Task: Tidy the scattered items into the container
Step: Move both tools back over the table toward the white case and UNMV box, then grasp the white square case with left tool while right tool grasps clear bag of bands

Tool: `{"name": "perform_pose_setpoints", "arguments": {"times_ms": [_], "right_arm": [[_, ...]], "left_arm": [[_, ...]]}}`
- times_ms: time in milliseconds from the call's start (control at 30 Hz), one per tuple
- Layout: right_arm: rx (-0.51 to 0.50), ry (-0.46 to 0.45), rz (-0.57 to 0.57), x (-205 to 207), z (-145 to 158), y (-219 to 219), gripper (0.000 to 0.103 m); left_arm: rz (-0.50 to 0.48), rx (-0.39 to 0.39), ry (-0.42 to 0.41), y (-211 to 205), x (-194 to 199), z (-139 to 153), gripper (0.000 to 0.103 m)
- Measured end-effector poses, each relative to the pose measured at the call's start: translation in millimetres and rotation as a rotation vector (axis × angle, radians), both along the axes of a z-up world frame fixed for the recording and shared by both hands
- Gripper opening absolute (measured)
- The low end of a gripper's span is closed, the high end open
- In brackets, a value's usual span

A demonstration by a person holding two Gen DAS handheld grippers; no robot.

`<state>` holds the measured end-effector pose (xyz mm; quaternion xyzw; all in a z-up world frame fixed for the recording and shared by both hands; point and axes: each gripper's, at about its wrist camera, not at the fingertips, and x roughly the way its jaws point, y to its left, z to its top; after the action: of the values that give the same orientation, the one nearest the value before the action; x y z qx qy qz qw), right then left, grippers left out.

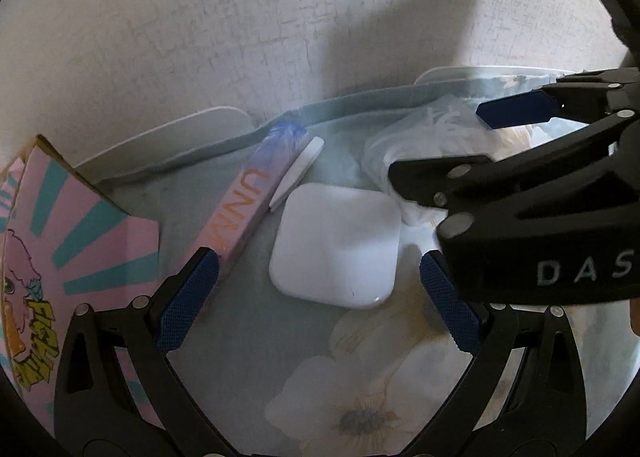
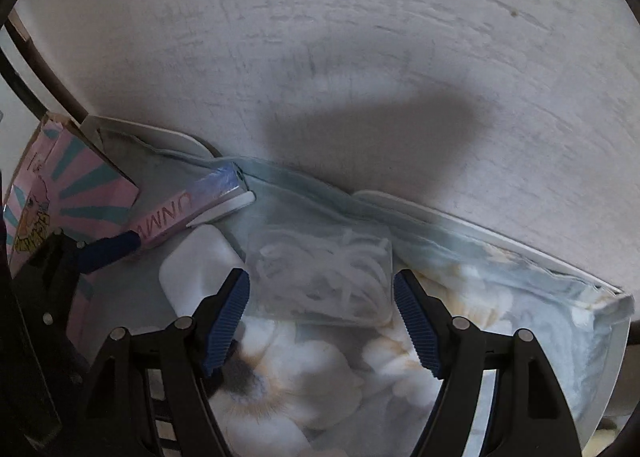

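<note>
Hovering over container (image 2: 520, 257) w/ floral fabric lining, both grippers pointed steeply down. Left gripper (image 1: 320, 289): jaws spread, nothing pinched — white square case (image 1: 336, 245) lies flat on the lining between the blue pads, not touched. Right gripper (image 2: 322, 313): jaws spread wide, empty, above clear bag of white cord (image 2: 320, 277). Pink UNMA box (image 1: 244, 209) leans on the rear wall, w/ a white oval piece (image 1: 298, 175) beside it. Pink/teal cartoon box (image 1: 68, 257) stands at the container's left end.
</note>
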<state>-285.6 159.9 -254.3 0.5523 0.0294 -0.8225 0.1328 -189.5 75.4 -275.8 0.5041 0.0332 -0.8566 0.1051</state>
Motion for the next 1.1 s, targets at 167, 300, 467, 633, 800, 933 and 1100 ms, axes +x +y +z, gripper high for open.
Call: {"name": "perform_pose_setpoints", "arguments": {"times_ms": [167, 300, 467, 633, 800, 933, 1100], "right_arm": [[-0.026, -0.001, 0.006, -1.5, -1.9, -0.9, 0.079], [-0.052, 0.005, 0.007, -1.1, -2.3, 5.6, 0.08], [-0.086, -0.006, -0.03, 4.6, -3.3, 23.9, 0.08], [-0.109, -0.025, -0.057, 11.8, -4.3, 30.2, 0.08], [0.039, -0.02, -0.017, 19.9, -13.8, 9.4, 0.08], [0.076, 0.006, -0.01, 25.1, -15.4, 3.9, 0.08], [0.043, 0.016, -0.027, 29.8, -13.2, 12.1, 0.079]], "left_arm": [[0.013, -0.027, 0.048, -1.7, 3.5, 3.3, 0.079], [0.001, -0.011, 0.072, -2.3, 8.6, 6.6, 0.064], [-0.019, -0.037, 0.079, 5.8, 17.2, 6.9, 0.055], [-0.035, -0.026, 0.094, 11.7, 22.9, 12.0, 0.04], [-0.053, -0.057, 0.093, 19.8, 28.1, 11.6, 0.038], [-0.042, -0.04, 0.096, 19.1, 32.5, 13.5, 0.038], [0.008, 0.014, 0.075, 11.0, 37.1, 10.7, 0.081]]}}
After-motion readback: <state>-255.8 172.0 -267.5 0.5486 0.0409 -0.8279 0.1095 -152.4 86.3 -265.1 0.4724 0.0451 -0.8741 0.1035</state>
